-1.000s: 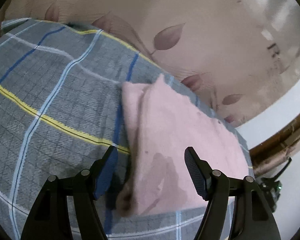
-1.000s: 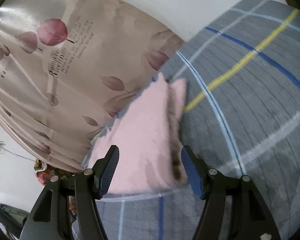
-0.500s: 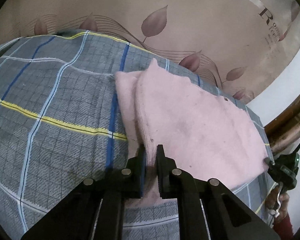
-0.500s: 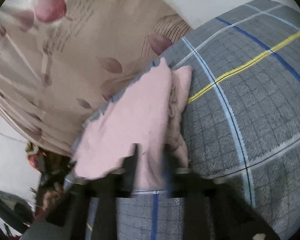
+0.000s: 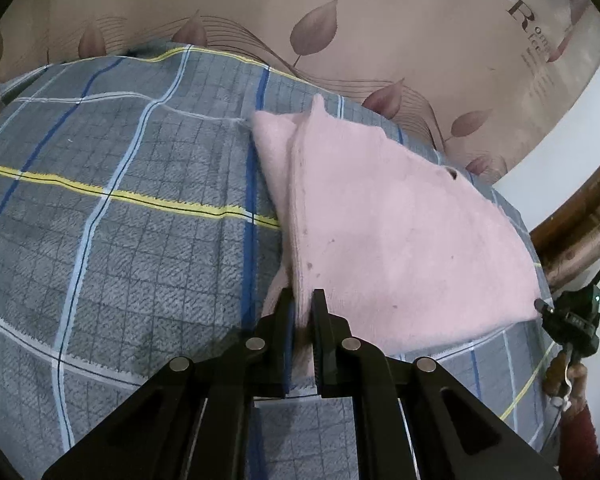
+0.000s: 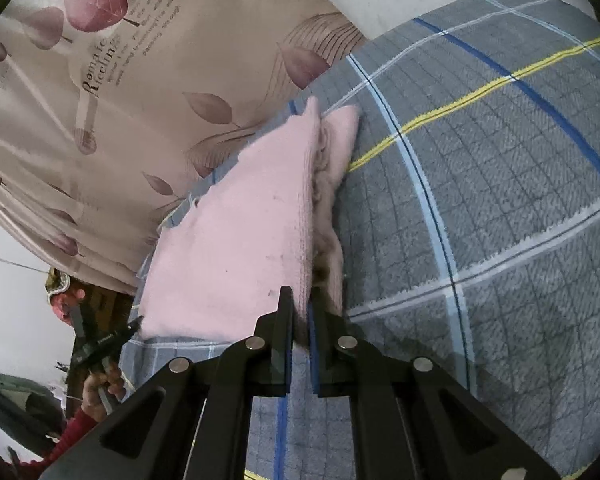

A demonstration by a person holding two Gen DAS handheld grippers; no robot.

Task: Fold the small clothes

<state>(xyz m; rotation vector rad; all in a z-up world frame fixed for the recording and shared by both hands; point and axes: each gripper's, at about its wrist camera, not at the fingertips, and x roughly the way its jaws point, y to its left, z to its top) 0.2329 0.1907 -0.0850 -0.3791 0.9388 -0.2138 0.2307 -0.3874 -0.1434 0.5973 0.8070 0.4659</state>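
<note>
Pink cloth (image 5: 400, 240) lies folded on a grey plaid blanket (image 5: 120, 200), near its far edge in front of a leaf-print curtain (image 5: 300, 8). Left gripper (image 5: 302, 312) is pinched narrow on the cloth's near corner, with fabric caught between its fingers. Right gripper (image 6: 300, 312) is likewise closed tight on another near corner of the cloth (image 6: 240, 248), at the folded edge where layers show, the blanket (image 6: 500, 200) spreading to its right

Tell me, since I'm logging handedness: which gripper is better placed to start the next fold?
Neither clearly: left gripper and right gripper are each shut on a near corner of the pink cloth, so moving them together seems likeliest.
</note>
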